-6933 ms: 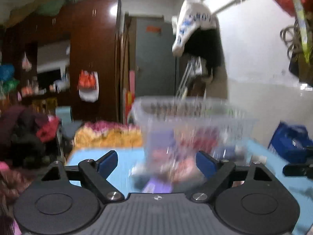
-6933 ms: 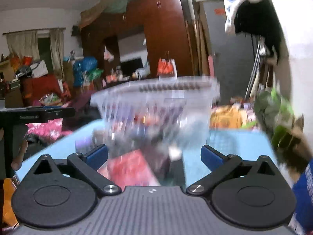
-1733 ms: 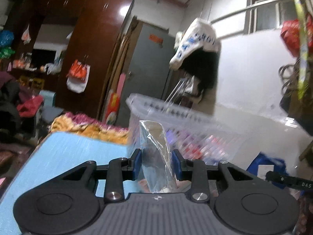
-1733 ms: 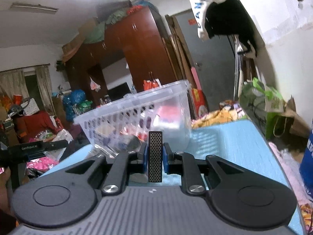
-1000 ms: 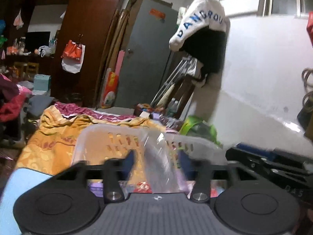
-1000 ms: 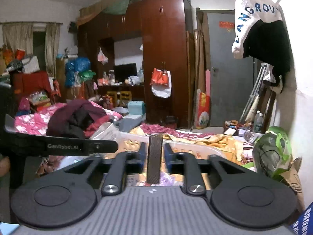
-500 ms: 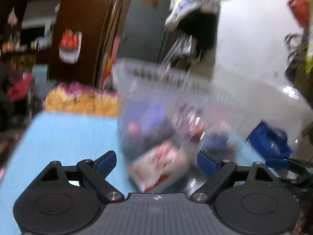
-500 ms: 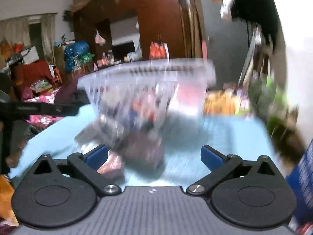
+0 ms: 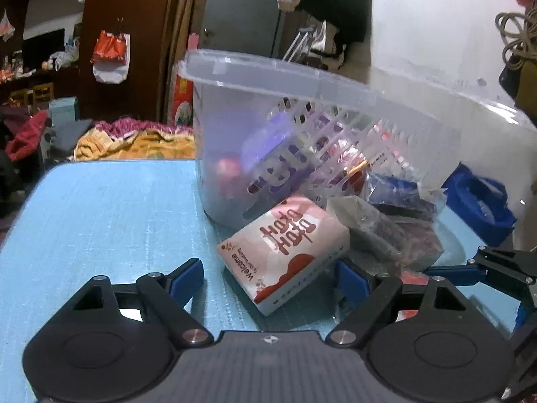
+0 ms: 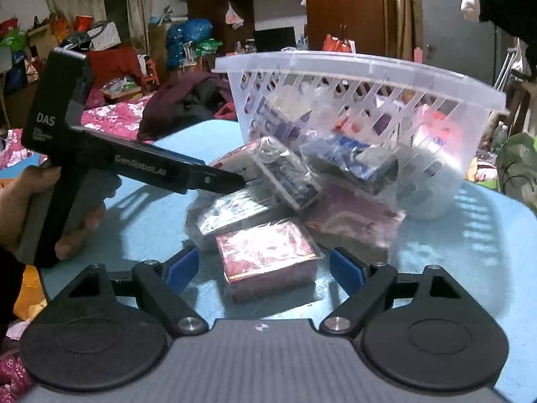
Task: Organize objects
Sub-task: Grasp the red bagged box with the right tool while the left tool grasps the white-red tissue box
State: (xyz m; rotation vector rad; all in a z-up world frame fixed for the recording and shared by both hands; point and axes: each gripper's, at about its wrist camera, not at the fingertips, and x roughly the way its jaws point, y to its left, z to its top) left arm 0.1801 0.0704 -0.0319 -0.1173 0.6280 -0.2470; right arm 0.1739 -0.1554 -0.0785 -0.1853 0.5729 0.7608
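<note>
A clear slotted basket (image 9: 302,77) (image 10: 335,63) stands on the blue table (image 9: 100,208) with several packs inside. A pile of wrapped boxes lies in front of it. My left gripper (image 9: 268,277) is open, and a pink-and-white "Welcome" box (image 9: 285,252) lies between its blue pads, untouched. My right gripper (image 10: 265,268) has its jaws closing around a red foil-wrapped box (image 10: 268,252); gaps still show on both sides. The left gripper's black body (image 10: 134,164) reaches into the pile from the left in the right wrist view.
More wrapped packs (image 10: 285,171) (image 10: 352,221) lean against the basket. A hand (image 10: 20,201) grips the left tool. A blue bag (image 9: 480,198) sits past the table's right edge, and cluttered furniture and clothes fill the room behind.
A second ago both grippers held items above the basket: a clear-wrapped pack in the left, a thin dark box in the right. Both have since let go, opened and dropped to the pile.
</note>
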